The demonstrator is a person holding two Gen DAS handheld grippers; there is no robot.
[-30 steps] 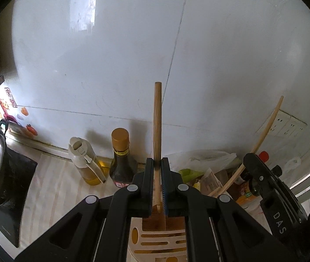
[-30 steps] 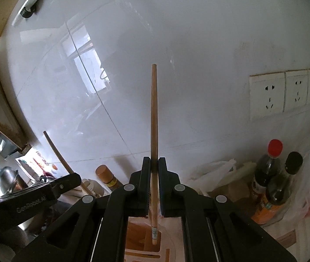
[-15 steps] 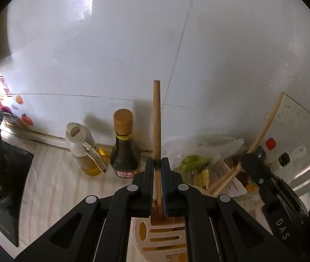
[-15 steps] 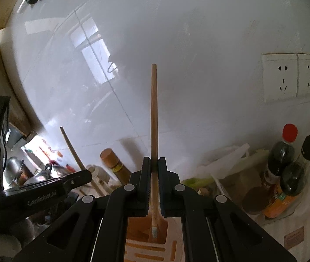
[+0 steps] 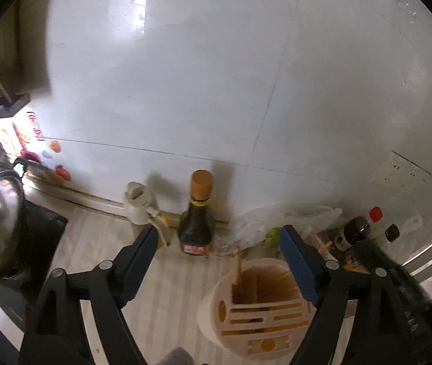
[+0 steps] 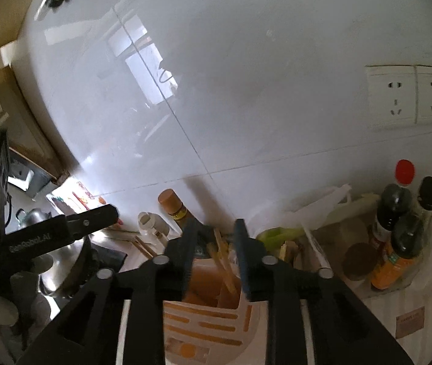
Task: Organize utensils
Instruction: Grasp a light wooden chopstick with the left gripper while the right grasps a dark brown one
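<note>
Chopsticks lean inside the utensil holder; we see both jaws opening, left gripper and right gripper grasping nothing

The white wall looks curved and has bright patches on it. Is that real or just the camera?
Mostly the camera: both wrist views are fisheye, bending the tiled wall and its seams. The bright patches are window reflections, upper left in the left wrist view, left of centre in the right wrist view.
</note>
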